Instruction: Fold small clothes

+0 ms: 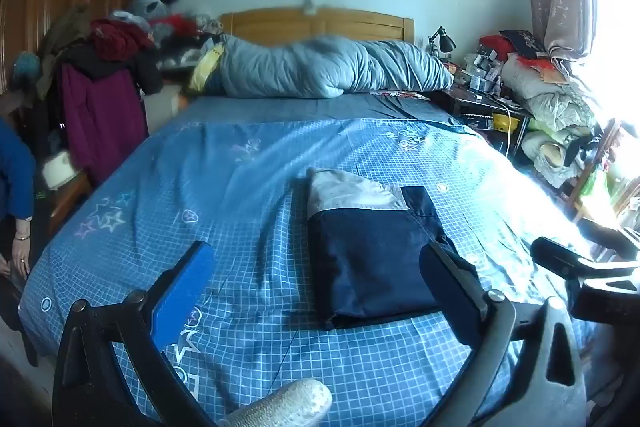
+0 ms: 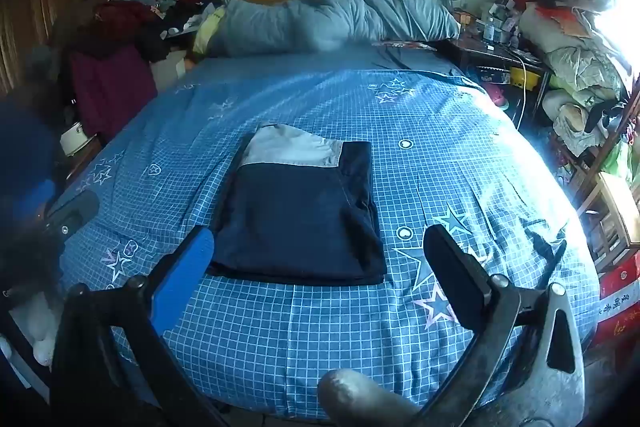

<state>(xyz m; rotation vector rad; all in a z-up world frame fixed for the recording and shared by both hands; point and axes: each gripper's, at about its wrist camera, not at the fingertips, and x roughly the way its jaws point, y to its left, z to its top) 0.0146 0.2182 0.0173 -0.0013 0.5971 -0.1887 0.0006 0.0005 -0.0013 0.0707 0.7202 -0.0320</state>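
Folded garment (image 2: 300, 211) lies mid-bed (image 2: 440, 163), quilt (image 2: 332, 17) behind it.

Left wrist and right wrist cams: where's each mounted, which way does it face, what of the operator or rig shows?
Left wrist: rides the left gripper, faces the headboard; open jaws, garment toward the right finger, right gripper at the right edge.
Right wrist: rides the right gripper, same heading; open jaws, left gripper at the left edge.
Shared: folded navy garment, blue checked bedspread, grey duvet.
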